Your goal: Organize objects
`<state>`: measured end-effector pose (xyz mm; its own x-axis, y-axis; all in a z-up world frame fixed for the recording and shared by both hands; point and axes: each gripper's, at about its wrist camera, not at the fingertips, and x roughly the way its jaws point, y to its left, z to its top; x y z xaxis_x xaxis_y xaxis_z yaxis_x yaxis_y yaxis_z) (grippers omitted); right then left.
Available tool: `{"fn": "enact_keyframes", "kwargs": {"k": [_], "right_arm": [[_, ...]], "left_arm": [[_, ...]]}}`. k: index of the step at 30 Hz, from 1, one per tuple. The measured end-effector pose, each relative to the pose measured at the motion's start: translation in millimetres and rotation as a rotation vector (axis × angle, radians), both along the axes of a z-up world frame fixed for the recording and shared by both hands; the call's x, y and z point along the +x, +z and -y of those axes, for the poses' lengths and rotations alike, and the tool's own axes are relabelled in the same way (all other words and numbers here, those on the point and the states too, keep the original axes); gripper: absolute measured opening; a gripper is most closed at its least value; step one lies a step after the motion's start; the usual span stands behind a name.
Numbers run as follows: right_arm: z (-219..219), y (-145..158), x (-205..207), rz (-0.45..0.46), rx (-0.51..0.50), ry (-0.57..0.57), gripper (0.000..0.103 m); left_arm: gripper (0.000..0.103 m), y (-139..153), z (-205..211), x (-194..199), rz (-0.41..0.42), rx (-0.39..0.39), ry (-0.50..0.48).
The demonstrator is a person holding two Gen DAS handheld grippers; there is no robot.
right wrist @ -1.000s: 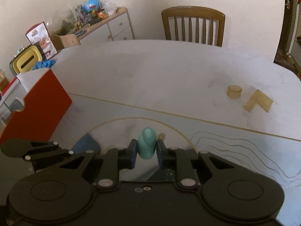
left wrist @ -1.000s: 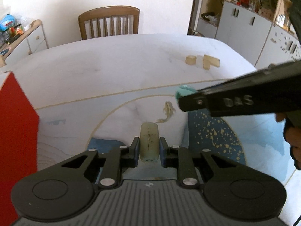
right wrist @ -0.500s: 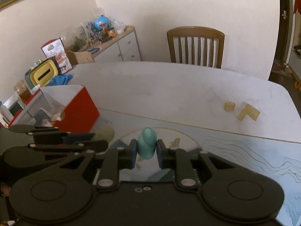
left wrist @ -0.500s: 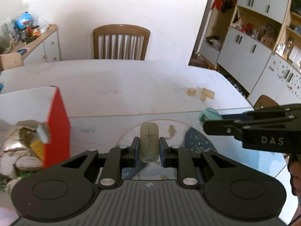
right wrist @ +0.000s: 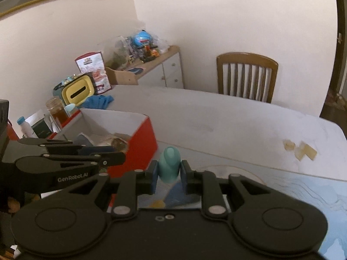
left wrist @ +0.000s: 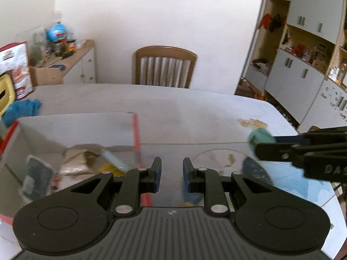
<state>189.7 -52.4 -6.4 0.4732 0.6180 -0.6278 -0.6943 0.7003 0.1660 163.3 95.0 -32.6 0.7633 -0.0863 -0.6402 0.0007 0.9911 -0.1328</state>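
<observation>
My left gripper (left wrist: pixel 172 162) hangs over the near right corner of the red and white box (left wrist: pixel 76 125). Its jaws stand a narrow gap apart with nothing between them. In the right wrist view the left gripper (right wrist: pixel 118 154) shows side-on over the box (right wrist: pixel 143 143). My right gripper (right wrist: pixel 169 170) is shut on a teal rounded block (right wrist: pixel 171 158) and sits just right of the box. From the left wrist view the right gripper (left wrist: pixel 258 145) and the teal block (left wrist: pixel 259 137) reach in from the right. Wrapped items lie inside the box.
Two tan blocks (right wrist: pixel 303 150) lie on the white table (left wrist: pixel 173 108) at the far right. A wooden chair (left wrist: pixel 166 67) stands behind the table. A blue cloth (left wrist: pixel 21 109), a jar (right wrist: pixel 57 110) and a yellow container (right wrist: pixel 78 91) crowd the left side.
Both grippers have risen and swung left toward the box. The pale yellow-green block that sat between the left jaws is gone from them. The teal block stays gripped.
</observation>
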Motion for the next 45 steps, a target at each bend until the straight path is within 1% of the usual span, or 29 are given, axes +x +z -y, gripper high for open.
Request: {"fn": "enact_keyframes", "kwargs": {"k": [2,5,8,10,11,13,14,15,16,18,21,22,24,26,29,32,34,36,39,41,42,44,45], "right_arm": [[-4,0,0,-0.004,-0.001,-0.014,0.020],[-2,-2,0,-0.014,-0.012,-0.053,0.020],[8,-6,-2,-0.025,-0.014,-0.084,0.020],[16,-10,-1,-0.037,-0.017,-0.103,0.020],[21,-12,0,-0.044,-0.018,-0.112,0.020],[29,-17,0,-0.057,-0.020,-0.122,0.020],[33,-19,1,-0.063,-0.022,-0.126,0.020],[36,-21,2,-0.068,-0.023,-0.126,0.020],[39,-23,3,-0.073,-0.024,-0.125,0.020],[45,-27,5,-0.079,-0.029,-0.122,0.020],[53,-32,9,-0.090,-0.036,-0.116,0.020],[55,-34,10,-0.094,-0.039,-0.111,0.020],[58,-38,13,-0.100,-0.045,-0.099,0.020],[60,-41,15,-0.106,-0.052,-0.085,0.020],[63,-44,18,-0.112,-0.061,-0.066,0.020],[66,-46,21,-0.116,-0.065,-0.050,0.020],[68,-46,23,-0.116,-0.066,-0.041,0.020],[69,-47,24,-0.119,-0.067,-0.031,0.020],[72,-49,25,-0.121,-0.069,-0.022,0.020],[74,-51,26,-0.126,-0.071,-0.019,0.020],[76,-52,26,-0.129,-0.073,-0.019,0.020],[79,-54,27,-0.136,-0.077,-0.016,0.020],[80,-55,27,-0.137,-0.079,-0.015,0.020]], "left_arm": [[0.021,-4,-2,1,-0.030,0.029,-0.035],[0.021,-14,2,2,-0.055,0.017,-0.080],[0.021,-25,11,3,-0.073,-0.006,-0.104],[0.023,-32,19,5,-0.079,-0.013,-0.119],[0.029,-36,23,7,-0.086,-0.007,-0.120],[0.050,-47,30,10,-0.099,0.012,-0.111],[0.072,-51,35,11,-0.100,0.021,-0.096],[0.079,-55,39,9,-0.095,0.023,-0.083],[0.079,-58,44,8,-0.088,0.024,-0.082],[0.079,-67,58,8,-0.103,0.047,-0.086],[0.080,-78,79,5,-0.075,0.156,-0.087],[0.080,-83,86,5,-0.061,0.205,-0.074],[0.080,-89,95,4,-0.042,0.265,-0.052],[0.080,-92,101,4,-0.025,0.304,-0.024],[0.080,-94,106,4,-0.005,0.335,0.016],[0.080,-91,111,2,0.003,0.308,0.036],[0.080,-92,115,3,-0.012,0.300,0.060],[0.080,-96,115,5,-0.051,0.270,0.098],[0.080,-108,111,10,-0.129,0.191,0.138],[0.080,-117,108,13,-0.163,0.145,0.159],[0.079,-120,106,14,-0.171,0.132,0.174],[0.078,-126,105,16,-0.180,0.129,0.199],[0.074,-127,103,17,-0.182,0.126,0.208]]}}
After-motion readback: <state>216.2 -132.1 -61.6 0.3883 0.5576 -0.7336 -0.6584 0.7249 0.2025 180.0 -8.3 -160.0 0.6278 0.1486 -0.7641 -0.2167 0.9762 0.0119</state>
